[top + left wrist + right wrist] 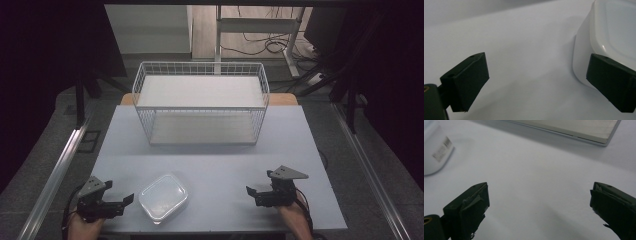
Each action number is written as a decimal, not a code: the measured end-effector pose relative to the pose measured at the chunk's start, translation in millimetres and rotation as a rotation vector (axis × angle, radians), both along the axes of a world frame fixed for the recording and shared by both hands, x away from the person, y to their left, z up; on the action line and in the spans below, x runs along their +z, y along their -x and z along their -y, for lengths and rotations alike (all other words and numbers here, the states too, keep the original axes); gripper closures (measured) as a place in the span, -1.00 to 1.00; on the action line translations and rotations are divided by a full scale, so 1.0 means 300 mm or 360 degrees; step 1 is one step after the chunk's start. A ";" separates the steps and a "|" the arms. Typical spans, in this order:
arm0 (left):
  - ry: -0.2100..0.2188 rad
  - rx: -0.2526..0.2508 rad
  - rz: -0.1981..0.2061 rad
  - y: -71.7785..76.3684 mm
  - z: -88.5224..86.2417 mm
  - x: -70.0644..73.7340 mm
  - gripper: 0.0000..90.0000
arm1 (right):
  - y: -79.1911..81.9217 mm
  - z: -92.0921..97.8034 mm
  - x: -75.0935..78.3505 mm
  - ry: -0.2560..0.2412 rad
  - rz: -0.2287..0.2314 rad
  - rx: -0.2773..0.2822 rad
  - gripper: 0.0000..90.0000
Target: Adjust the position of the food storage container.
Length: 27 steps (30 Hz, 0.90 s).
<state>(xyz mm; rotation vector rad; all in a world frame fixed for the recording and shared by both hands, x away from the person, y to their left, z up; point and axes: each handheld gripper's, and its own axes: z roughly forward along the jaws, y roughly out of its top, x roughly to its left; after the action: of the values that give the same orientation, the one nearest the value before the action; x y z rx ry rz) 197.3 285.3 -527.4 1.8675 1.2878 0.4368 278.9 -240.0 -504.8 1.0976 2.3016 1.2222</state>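
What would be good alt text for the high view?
A lidded clear container sits near the table's front edge, between an open left gripper and open right gripper. A white wire basket stands farther back.

floor (50, 135): grey carpet | desk frame (260, 30) at 12, cables (260, 45) beneath | dark curtains (45, 60) at 9 and 3 | light dim
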 end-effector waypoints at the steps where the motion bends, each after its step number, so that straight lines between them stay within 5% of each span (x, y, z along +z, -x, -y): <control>1: 0.0002 0.0001 0.0000 0.002 -0.003 0.001 -0.91 | -0.001 -0.004 -0.003 0.0011 0.0001 0.0004 -0.97; 14: 0.0069 -0.0038 -0.0092 -0.007 0.006 -0.003 -0.91 | -0.006 -0.031 -0.021 0.0086 0.0031 -0.0061 -1.00; 21: 0.0074 -0.0091 -0.0064 0.011 0.009 0.016 -0.79 | -0.005 -0.031 -0.018 0.0101 0.0060 -0.0080 -1.00; 27: 0.0051 -0.0148 -0.0015 0.048 0.021 0.039 -0.42 | -0.004 -0.031 -0.018 0.0114 0.0066 -0.0076 -1.00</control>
<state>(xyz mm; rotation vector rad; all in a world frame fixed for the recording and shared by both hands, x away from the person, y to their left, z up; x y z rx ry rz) 183.0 278.9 -515.8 1.8960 1.2020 0.3566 280.2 -230.6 -510.1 1.0859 2.2570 1.1251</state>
